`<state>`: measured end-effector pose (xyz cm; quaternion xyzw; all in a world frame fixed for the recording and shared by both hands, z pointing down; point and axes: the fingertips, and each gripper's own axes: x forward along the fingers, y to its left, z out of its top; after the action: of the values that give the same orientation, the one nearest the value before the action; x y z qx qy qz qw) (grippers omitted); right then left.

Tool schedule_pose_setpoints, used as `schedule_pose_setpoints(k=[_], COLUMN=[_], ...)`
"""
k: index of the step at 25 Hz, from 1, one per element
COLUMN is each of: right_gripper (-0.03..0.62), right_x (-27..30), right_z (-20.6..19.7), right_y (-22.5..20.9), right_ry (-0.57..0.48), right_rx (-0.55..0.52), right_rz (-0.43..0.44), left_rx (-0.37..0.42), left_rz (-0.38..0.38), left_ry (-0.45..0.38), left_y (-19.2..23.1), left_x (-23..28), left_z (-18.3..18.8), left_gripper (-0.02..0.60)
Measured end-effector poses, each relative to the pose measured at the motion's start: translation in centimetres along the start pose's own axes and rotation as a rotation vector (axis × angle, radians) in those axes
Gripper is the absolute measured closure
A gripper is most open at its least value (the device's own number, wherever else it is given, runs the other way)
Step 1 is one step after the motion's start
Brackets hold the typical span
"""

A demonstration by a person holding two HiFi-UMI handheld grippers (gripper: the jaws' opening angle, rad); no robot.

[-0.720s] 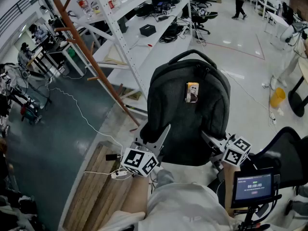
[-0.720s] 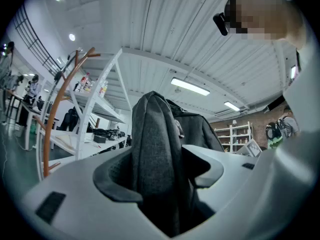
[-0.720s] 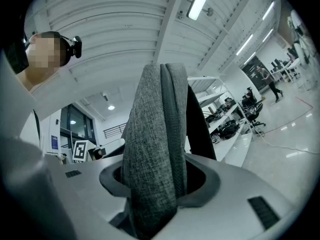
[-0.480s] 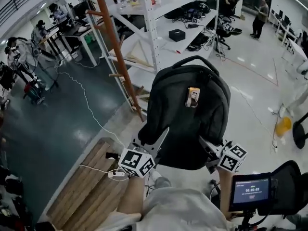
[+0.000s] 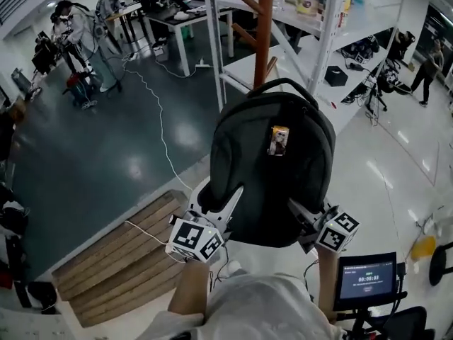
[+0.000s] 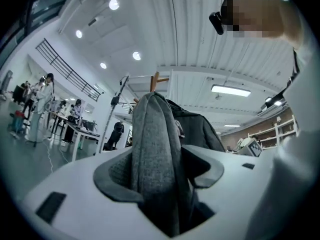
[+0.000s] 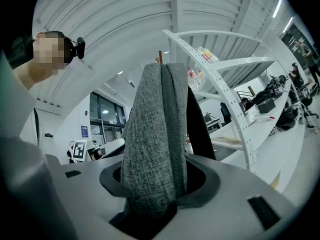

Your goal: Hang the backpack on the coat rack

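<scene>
A dark grey backpack (image 5: 272,168) is held up in the middle of the head view, its top handle (image 5: 283,85) arching upward and a small tag on its front. My left gripper (image 5: 225,207) is shut on its lower left side and my right gripper (image 5: 308,222) on its lower right. In the left gripper view grey fabric (image 6: 155,154) fills the jaws of the left gripper (image 6: 160,181). In the right gripper view the fabric (image 7: 155,144) is pinched the same way in the right gripper (image 7: 157,186). The brown wooden coat rack (image 5: 263,27) stands just beyond the handle, and its tip (image 6: 155,79) shows above the pack.
White metal shelving (image 5: 333,20) with bottles and gear stands right of the rack. A wooden pallet (image 5: 120,261) lies on the floor at lower left, with a white cable (image 5: 159,126) trailing past it. People work at desks (image 5: 78,27) at far left. A small screen (image 5: 364,278) sits at lower right.
The view has swung round: the coat rack went from the upper left to straight behind the backpack's handle. Both grippers keep their hold on the pack.
</scene>
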<state>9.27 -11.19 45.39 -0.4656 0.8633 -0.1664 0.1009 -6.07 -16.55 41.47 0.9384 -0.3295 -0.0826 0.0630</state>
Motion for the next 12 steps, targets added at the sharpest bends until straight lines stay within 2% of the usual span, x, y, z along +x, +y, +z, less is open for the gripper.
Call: schedule_pose_setpoints(k=[7,12], right_gripper=[0.382,0.382], right_x=[6.6,9.4], right_z=[0.8,2.8], right_y=[0.0,2.0], right_ry=[0.053,0.046], right_rx=[-0.017,-0.037], right_rz=[0.183,0.277], left_rx=[0.035,0.084], left_rz=[0.182,0.265], left_ry=[-0.046,-0.088], left_y=[4.4,5.7], left_x=[-1.4,-3.0], left_z=[1.8,4.8], left_gripper=[0.31,0.31])
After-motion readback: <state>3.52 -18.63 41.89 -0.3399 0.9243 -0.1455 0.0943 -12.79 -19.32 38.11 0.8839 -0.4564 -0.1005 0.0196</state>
